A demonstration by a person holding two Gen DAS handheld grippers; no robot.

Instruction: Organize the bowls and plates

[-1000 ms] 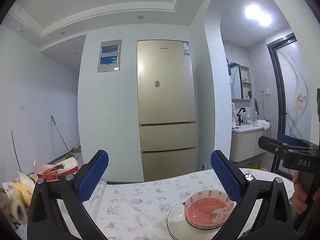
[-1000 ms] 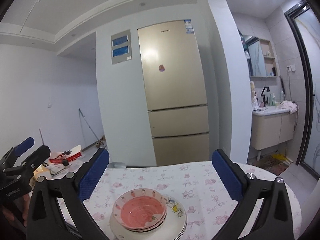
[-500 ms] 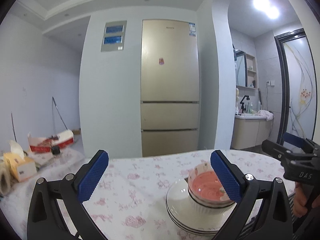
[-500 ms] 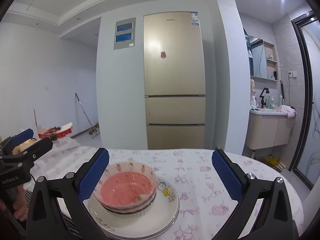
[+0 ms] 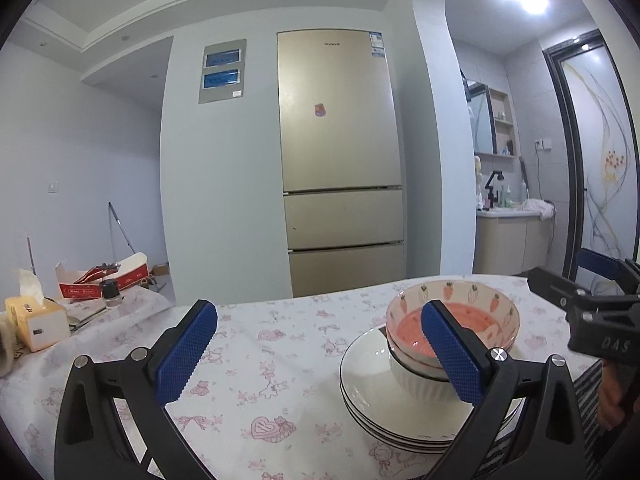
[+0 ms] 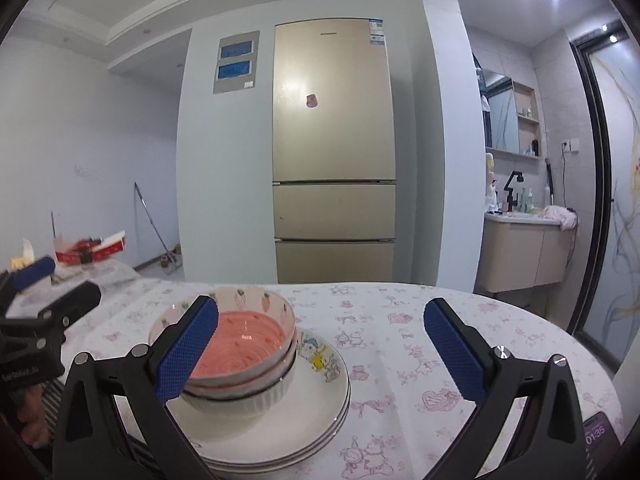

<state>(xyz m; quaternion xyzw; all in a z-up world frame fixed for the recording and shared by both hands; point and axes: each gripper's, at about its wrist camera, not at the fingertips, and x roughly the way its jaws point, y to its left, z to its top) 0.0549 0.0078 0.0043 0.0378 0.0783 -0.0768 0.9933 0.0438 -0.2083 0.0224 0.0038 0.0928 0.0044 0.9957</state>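
A pink bowl [image 5: 486,318] with strawberry prints is nested in a white ribbed bowl [image 5: 416,380], on a stack of white plates [image 5: 368,384] on the flowered tablecloth. My left gripper [image 5: 320,354] is open and empty, left of the stack; its right finger overlaps the bowl in view. The right gripper [image 5: 592,308] shows at that view's right edge. In the right wrist view the bowls [image 6: 248,330] and plates [image 6: 320,388] lie low left, behind the left finger of my open, empty right gripper [image 6: 320,348]. The left gripper [image 6: 40,308] appears at far left.
The round table [image 5: 260,344] carries a tissue box [image 5: 36,320], a red and white carton [image 5: 104,278] and a small jar [image 5: 110,291] at its far left. A phone [image 6: 596,436] lies near the right edge. A gold fridge [image 5: 340,160] stands behind.
Both grippers have come down and closer to the stack, which now looks larger and nearer in both views. Both stay open; the dishes have not moved.
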